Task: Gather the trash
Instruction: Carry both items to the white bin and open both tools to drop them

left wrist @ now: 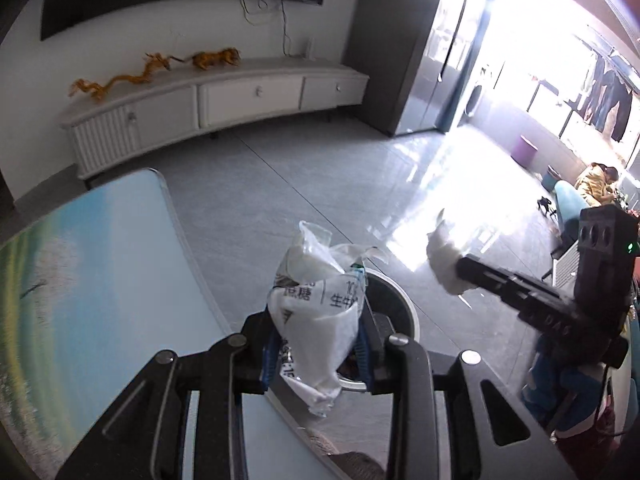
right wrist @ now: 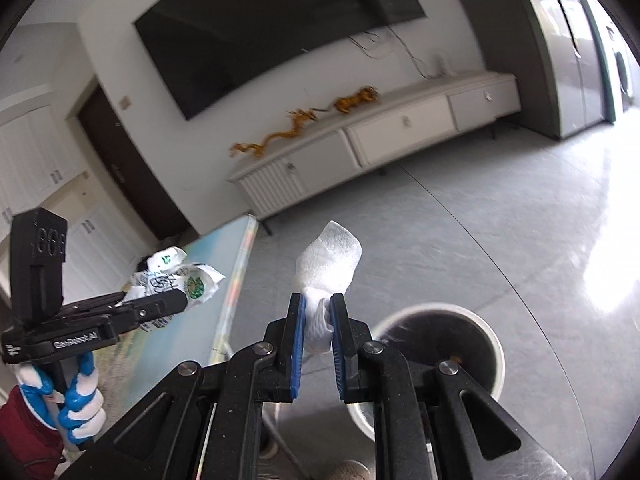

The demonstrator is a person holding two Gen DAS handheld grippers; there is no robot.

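Observation:
My left gripper [left wrist: 318,344] is shut on a crumpled white plastic wrapper [left wrist: 316,312] with printed lettering, held over the table's edge and the bin. The round white bin [left wrist: 406,306] with a dark inside stands on the floor just beyond it. My right gripper [right wrist: 319,320] is shut on a wad of white tissue [right wrist: 330,258], up in the air left of the bin [right wrist: 494,340]. Each view also shows the other gripper: the right gripper [left wrist: 466,272] with its tissue [left wrist: 442,262], and the left gripper [right wrist: 180,300] with its wrapper [right wrist: 176,276], gripped by a blue-and-white gloved hand [right wrist: 80,400].
A table [left wrist: 100,280] with a blue-green landscape print lies to the left of the bin. A low white cabinet [left wrist: 248,96] with golden dragon figures [left wrist: 120,80] runs along the far wall under a dark screen. At the far right a person [left wrist: 596,184] sits near a purple stool [left wrist: 525,150].

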